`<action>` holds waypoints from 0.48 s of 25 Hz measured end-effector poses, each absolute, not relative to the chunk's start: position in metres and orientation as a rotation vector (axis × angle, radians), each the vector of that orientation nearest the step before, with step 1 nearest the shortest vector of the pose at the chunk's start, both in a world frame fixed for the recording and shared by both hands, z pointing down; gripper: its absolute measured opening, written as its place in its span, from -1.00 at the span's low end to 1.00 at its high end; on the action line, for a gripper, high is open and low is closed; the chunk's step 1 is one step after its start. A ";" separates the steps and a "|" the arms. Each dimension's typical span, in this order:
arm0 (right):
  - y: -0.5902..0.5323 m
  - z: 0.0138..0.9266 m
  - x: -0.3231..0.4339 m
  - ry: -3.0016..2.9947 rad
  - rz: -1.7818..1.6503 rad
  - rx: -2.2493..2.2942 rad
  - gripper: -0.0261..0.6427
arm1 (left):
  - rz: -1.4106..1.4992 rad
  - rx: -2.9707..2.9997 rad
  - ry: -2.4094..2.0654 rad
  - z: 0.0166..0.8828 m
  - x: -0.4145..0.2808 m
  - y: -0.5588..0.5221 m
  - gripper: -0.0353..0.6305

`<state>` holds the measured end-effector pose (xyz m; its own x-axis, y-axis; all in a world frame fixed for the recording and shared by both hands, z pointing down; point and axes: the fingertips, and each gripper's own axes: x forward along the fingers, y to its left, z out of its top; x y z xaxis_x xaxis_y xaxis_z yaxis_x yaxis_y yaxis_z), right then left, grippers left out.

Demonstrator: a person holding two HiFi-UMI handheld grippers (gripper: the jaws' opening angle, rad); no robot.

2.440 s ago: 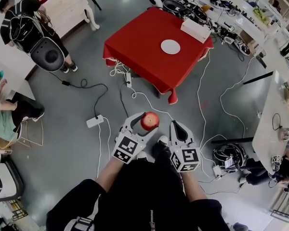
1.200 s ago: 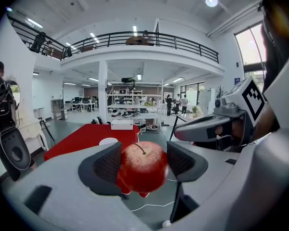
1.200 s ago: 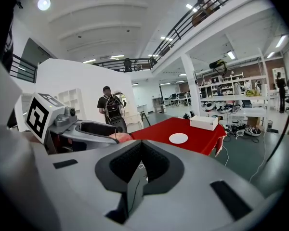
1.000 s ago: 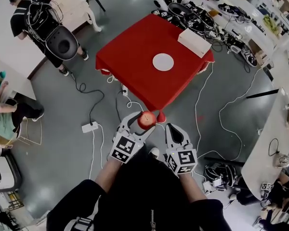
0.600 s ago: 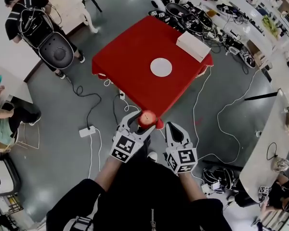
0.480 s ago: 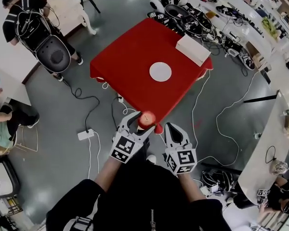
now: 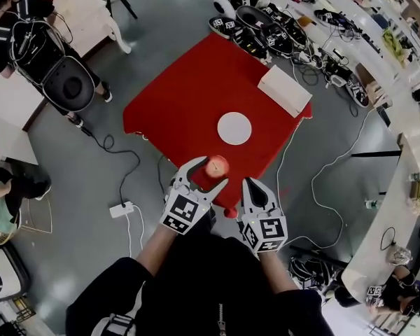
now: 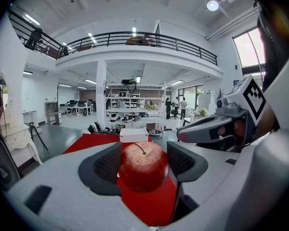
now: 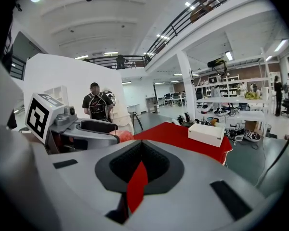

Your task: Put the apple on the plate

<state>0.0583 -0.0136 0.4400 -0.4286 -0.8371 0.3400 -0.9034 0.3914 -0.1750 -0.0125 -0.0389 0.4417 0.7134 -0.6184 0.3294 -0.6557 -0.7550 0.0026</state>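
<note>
L gripper is clamped on the apple, over the near edge of the red table. R gripper is shut and empty. The plate lies just ahead of the apple, so I'd carry fwd w/ L.

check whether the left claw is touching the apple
Touching. The left gripper view shows the left claw clamped on the apple, pressing it from both sides.

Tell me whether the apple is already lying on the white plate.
No, the apple is clamped in the left tool, held apart from the bare white plate on the red table.
</note>
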 end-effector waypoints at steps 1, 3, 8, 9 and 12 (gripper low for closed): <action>-0.023 0.441 0.058 -2.444 0.498 1.565 -0.89 | 0.469 2.799 -1.036 0.442 -0.013 -0.049 -0.01; -0.042 0.442 0.055 -2.430 0.503 1.584 -0.89 | 0.468 2.808 -1.014 0.442 -0.017 -0.069 -0.01; -0.086 0.441 0.048 -2.392 0.522 1.625 -0.89 | 0.471 2.833 -0.957 0.438 -0.021 -0.118 -0.01; -0.092 0.442 0.049 -2.386 0.524 1.629 -0.89 | 0.471 2.837 -0.948 0.439 -0.019 -0.124 -0.01; -0.106 0.444 0.056 -2.373 0.529 1.641 -0.89 | 0.474 2.844 -0.929 0.441 -0.011 -0.139 -0.01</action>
<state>0.0562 -0.1061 0.4437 -0.3591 -0.8583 0.3667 -0.9327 0.3162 -0.1732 -0.0107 -0.1388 0.4409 0.7634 -0.5567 0.3275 -0.5918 -0.8060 0.0093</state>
